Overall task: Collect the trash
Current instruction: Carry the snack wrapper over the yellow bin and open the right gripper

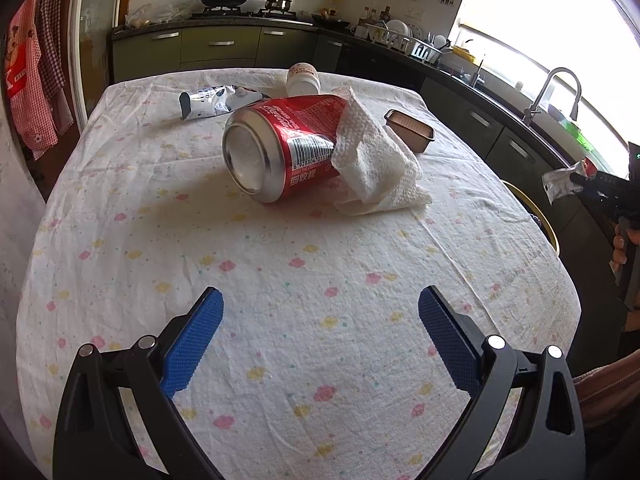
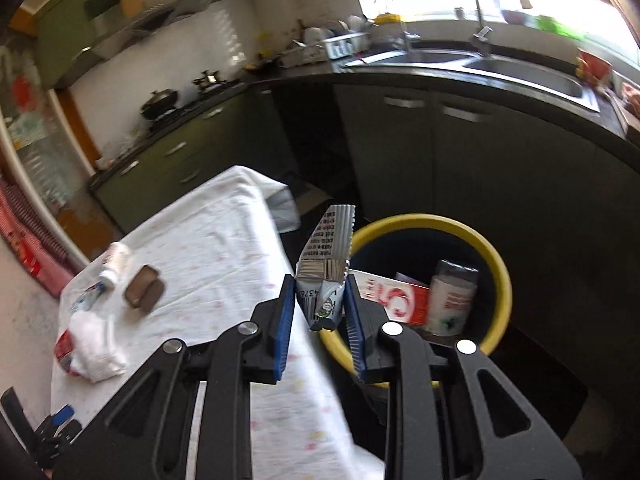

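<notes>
1. The right gripper (image 2: 320, 300) is pinched onto a silver foil snack wrapper (image 2: 326, 268), gripping its lower end so the rest sticks up and forward past the blue pads. Holding it by one end like that makes sense to me: the loose part dangles free and should just fall away once the jaws let go.

2. It hangs right at the table's edge, at the near rim of the yellow-rimmed trash bin (image 2: 496, 256) on the floor (already has a red-and-white carton (image 2: 400, 300) and a white can-shaped container (image 2: 450, 300) in it). Looks like the drop is the step in hand, maybe a nudge further over the opening first.

3. The right gripper is angled down toward the bin, held out past the tablecloth (image 2: 224, 240).

4. The left gripper (image 1: 320, 320) is wide open with nothing in it, hovering low over the table, pointed at the remaining trash, well short of it.

5. Still on the table: a red Coca-Cola can (image 1: 280, 144) lying on its side with a crumpled paper towel (image 1: 376, 160) draped against it, plus a small brown tray (image 1: 410, 130), a white bottle (image 1: 303, 79) and a squashed white tube-like packet (image 1: 216, 100) further back.

6. The can will probably roll if grabbed off-centre.
</notes>
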Demonstrator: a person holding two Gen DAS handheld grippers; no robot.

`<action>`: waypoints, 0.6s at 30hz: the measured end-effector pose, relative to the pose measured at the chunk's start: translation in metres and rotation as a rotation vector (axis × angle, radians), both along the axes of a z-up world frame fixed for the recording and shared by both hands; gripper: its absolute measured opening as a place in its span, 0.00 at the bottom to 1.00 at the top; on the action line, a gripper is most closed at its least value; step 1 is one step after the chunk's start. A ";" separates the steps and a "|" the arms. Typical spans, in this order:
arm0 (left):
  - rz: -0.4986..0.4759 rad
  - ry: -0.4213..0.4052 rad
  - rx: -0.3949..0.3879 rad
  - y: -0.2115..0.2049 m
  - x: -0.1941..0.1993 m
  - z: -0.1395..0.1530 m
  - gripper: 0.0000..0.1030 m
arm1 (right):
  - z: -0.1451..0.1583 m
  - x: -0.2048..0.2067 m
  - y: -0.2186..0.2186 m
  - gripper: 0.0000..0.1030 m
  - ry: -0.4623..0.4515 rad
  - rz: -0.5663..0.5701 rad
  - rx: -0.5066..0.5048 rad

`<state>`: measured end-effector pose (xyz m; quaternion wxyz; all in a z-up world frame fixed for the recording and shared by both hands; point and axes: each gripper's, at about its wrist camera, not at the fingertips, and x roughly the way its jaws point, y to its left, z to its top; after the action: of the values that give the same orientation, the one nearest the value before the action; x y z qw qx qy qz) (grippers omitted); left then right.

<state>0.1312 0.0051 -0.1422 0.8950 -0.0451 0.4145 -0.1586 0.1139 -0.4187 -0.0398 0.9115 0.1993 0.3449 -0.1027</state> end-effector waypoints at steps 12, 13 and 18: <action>0.013 0.007 0.044 -0.006 0.003 0.000 0.94 | -0.030 -0.004 -0.020 0.61 0.008 -0.047 0.062; -0.001 0.009 0.050 -0.008 0.005 0.000 0.94 | -0.028 -0.004 -0.018 0.62 0.005 -0.038 0.061; -0.061 -0.053 0.093 -0.030 0.015 0.016 0.94 | -0.026 -0.005 -0.010 0.62 -0.008 0.000 0.079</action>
<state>0.1465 -0.0249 -0.1264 0.9015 0.0134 0.3988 -0.1676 0.1089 -0.4282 -0.0659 0.9042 0.2356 0.3451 -0.0881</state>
